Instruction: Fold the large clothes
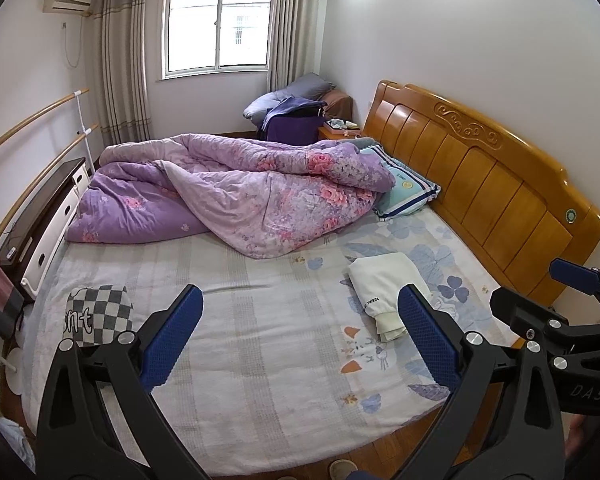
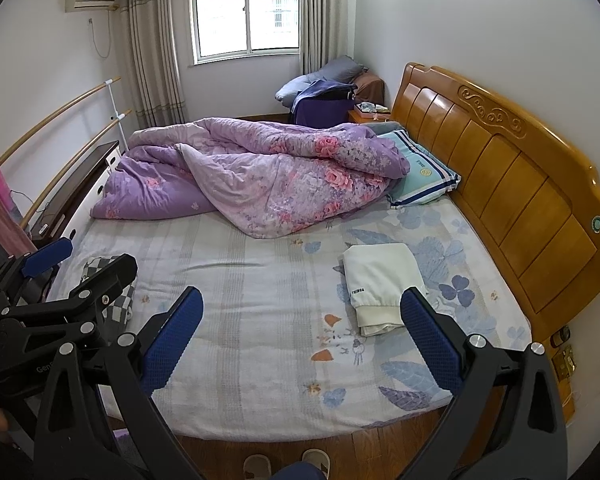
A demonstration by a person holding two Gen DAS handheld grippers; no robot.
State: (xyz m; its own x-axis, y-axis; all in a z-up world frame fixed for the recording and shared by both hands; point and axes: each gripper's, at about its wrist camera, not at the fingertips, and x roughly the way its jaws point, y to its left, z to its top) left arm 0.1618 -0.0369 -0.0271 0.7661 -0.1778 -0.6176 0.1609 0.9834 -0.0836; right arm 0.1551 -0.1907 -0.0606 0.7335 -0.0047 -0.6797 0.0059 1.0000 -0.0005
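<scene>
Grippers, your left gripper (image 1: 300,336) and right gripper (image 2: 302,338), gape wide, empty.
Folded cream-white garment (image 2: 380,280) reads "THINGS"; bare floral-sheeted bed (image 2: 260,300) lies between.

A big bed (image 1: 260,344) with a striped, flowery sheet fills the middle of the frame. A purple flower blanket (image 1: 236,192) lies bunched up at the top. A blue pillow (image 1: 408,188) peeks out at its right. A folded white top (image 1: 384,284) lies at the right. A checkered cloth (image 1: 100,312) sits at the left edge.
</scene>
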